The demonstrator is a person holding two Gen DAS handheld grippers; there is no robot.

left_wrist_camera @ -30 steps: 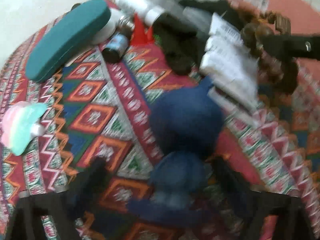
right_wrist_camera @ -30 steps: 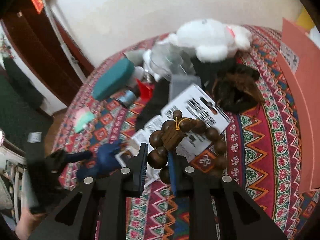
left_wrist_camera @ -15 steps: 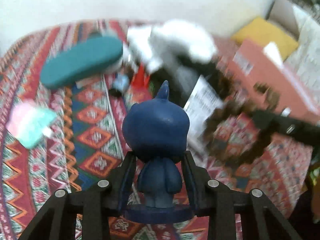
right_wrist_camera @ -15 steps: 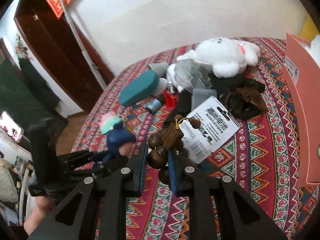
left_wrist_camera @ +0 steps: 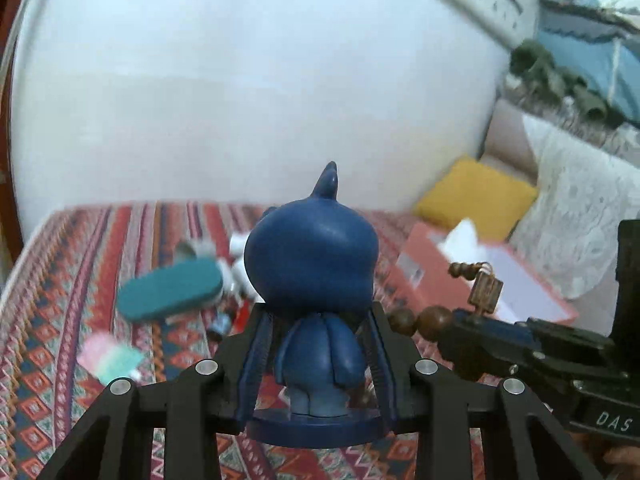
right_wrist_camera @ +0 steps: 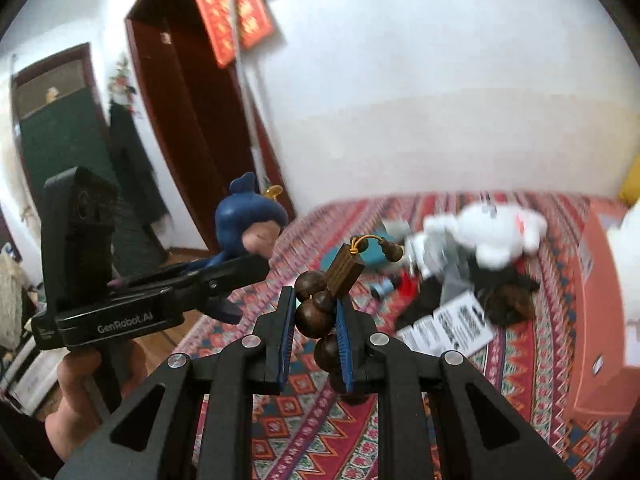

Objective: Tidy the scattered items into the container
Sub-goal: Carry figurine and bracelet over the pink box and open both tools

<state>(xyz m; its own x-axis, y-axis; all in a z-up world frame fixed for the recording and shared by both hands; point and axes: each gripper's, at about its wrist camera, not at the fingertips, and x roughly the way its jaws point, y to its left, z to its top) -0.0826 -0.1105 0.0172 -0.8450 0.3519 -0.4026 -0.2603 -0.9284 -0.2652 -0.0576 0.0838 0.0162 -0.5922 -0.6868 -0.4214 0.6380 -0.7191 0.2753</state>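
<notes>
Big bed (left_wrist_camera: 60,280) under a red, blue and white zigzag-patterned woven cover, clutter piled toward the wall end. Salmon-pink open cardboard box (left_wrist_camera: 436,276) over at the right edge, something white inside, well apart from both tools. Fluffy white plush toy (right_wrist_camera: 492,236) lying on the heap, dark brown furry thing just beside it, white printed card pack (right_wrist_camera: 448,324) in front. Teal oval hard case (left_wrist_camera: 172,294) flat on the cover, pink-and-mint little item nearby, all blurry. Left tool (left_wrist_camera: 316,348) clamped on the body of a dark blue big-headed figurine on a round base (left_wrist_camera: 312,264), upright, up off the bed; jaws just closed in a bit on it. Right tool (right_wrist_camera: 314,312) pinched tight on a string of dark brown wooden beads with a small wooden block tag (right_wrist_camera: 320,300), rest dangling below, also clear of the bed.
</notes>
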